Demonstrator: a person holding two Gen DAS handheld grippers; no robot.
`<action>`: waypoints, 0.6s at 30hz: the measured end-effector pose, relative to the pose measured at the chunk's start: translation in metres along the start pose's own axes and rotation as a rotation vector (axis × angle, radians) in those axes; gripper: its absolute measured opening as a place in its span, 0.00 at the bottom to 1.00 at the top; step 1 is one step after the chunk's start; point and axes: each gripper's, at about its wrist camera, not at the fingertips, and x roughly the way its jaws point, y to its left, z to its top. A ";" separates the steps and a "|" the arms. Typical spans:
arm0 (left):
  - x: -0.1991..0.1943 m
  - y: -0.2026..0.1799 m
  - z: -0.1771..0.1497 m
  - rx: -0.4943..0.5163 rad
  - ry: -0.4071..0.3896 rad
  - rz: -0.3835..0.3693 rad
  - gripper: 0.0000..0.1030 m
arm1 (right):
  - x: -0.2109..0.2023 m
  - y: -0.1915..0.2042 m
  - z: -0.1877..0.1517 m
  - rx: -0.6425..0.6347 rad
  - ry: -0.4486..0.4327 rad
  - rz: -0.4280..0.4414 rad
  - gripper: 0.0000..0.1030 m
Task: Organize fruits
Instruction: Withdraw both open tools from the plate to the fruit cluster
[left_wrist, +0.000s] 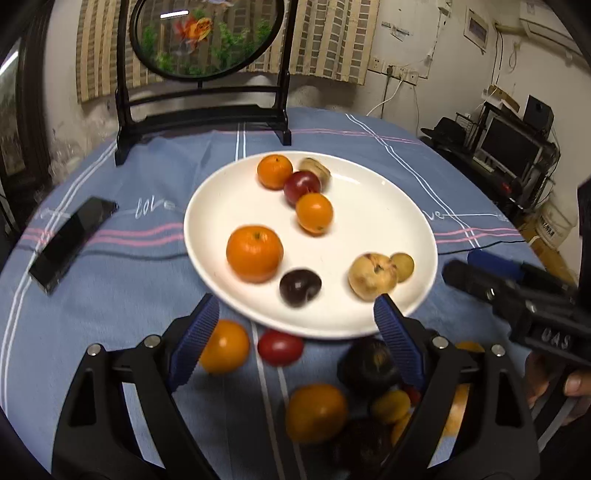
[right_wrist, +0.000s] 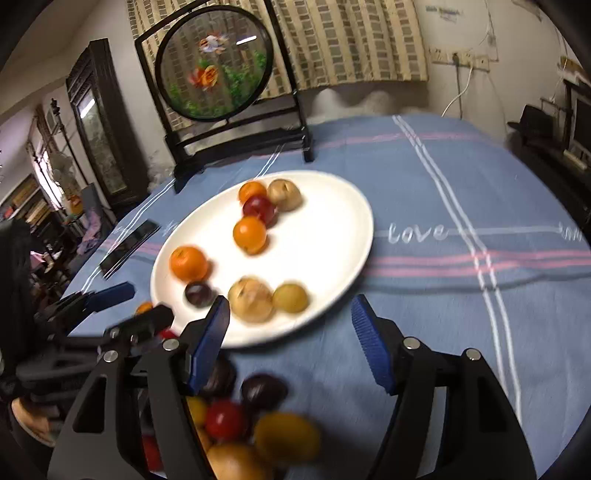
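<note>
A white plate (left_wrist: 369, 229) (right_wrist: 325, 236) on the blue cloth holds several fruits: oranges (left_wrist: 255, 253), a red plum (left_wrist: 301, 184), a dark plum (left_wrist: 299, 286) and tan fruits (left_wrist: 371, 277). My left gripper (left_wrist: 295, 306) hangs open over the plate's near rim, nothing between its blue pads. Loose fruit lies on the cloth below it: an orange (left_wrist: 225, 347), a red one (left_wrist: 280, 347), a dark one (left_wrist: 369, 365). My right gripper (right_wrist: 290, 306) is open too, empty, at the plate's near edge above a heap of loose fruit (right_wrist: 225, 419). Each gripper shows in the other's view (left_wrist: 465, 266) (right_wrist: 146, 302).
A round fish-painting screen (left_wrist: 207, 37) on a black stand stands behind the plate. A black phone (left_wrist: 72, 242) lies left of the plate, with a dark cable across the cloth. A hand (left_wrist: 554, 384) holds the right gripper. The table's right edge drops to shelves.
</note>
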 end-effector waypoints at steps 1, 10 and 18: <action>-0.001 0.002 -0.002 -0.003 0.008 0.011 0.85 | -0.004 0.000 -0.005 0.006 0.002 0.009 0.66; -0.030 -0.009 -0.027 0.047 0.003 0.030 0.86 | -0.036 0.012 -0.033 -0.038 -0.001 0.002 0.67; -0.046 -0.015 -0.052 0.059 0.022 0.027 0.86 | -0.048 0.013 -0.056 -0.048 0.031 -0.004 0.68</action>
